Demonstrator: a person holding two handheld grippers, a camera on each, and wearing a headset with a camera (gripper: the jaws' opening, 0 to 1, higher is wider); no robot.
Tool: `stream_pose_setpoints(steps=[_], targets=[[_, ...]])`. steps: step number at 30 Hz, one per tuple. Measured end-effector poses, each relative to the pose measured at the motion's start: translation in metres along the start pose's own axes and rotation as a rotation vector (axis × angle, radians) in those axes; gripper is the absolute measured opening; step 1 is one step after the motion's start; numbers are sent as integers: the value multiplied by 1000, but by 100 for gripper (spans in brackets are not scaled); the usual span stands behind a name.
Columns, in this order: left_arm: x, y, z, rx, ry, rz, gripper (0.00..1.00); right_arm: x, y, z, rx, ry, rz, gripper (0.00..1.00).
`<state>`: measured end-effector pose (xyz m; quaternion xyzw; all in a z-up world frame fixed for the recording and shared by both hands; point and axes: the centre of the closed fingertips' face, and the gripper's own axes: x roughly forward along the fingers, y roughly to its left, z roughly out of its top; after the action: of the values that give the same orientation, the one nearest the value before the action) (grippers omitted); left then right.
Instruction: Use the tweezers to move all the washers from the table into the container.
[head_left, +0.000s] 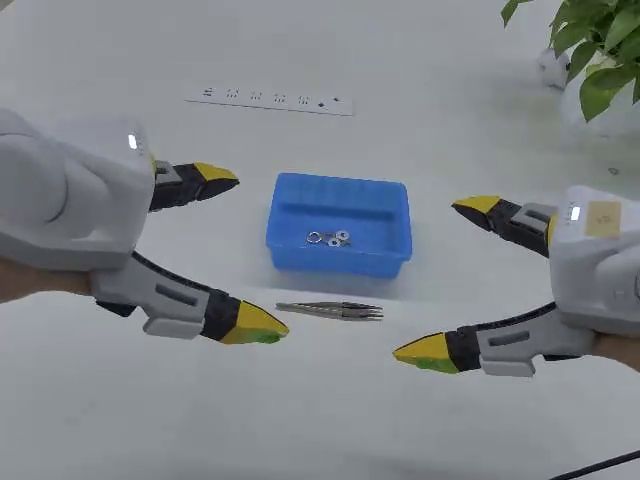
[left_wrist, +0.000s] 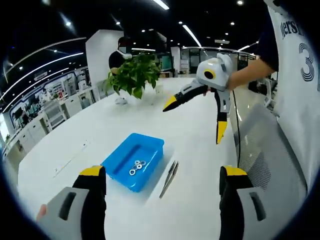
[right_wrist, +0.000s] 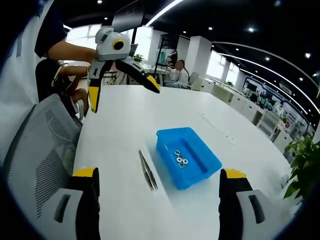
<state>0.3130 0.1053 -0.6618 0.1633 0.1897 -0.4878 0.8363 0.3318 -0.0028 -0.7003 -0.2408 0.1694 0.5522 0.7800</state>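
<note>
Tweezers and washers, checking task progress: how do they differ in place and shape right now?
The tweezers lie on the table beside the blue container; the washers sit inside it. The tweezers are one long, thin piece; the washers are several small rings. Both look silvery and lie untouched.

The washers (head_left: 329, 238) inside the blue container (head_left: 335, 262) lie so small and close together that their number is unclear. Left of the container, the left gripper (head_left: 257, 253) has its body cut off by the picture's edge. Right of the container, the right gripper (head_left: 428, 279) is cut off the same way. Beyond the container, the power strip (head_left: 268, 99) is too faint to make out its sockets. Beyond and right of the container, a plant (head_left: 590, 50) is cropped at the corner.
</note>
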Motion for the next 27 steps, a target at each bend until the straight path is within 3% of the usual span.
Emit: stream_pose_setpoints(steps=[7, 9, 12, 18, 21, 27], targets=[[-9, -9, 8, 11, 0, 6, 100, -10, 8, 0, -23, 8, 8, 99], [-11, -18, 9, -14, -9, -25, 100, -12, 12, -2, -33, 17, 9, 97], [-13, -24, 8, -6, -2, -27, 99, -16, 12, -1, -46, 18, 5, 95], [-16, -26, 6, -6, 10, -14, 99, -18, 14, -2, -48, 40, -6, 95], [-17, -31, 10, -7, -12, -19, 99, -21, 16, -2, -61, 43, -6, 95], [-19, -27, 9, -9, -12, 8, 99, -24, 18, -5, -72, 68, 4, 95]])
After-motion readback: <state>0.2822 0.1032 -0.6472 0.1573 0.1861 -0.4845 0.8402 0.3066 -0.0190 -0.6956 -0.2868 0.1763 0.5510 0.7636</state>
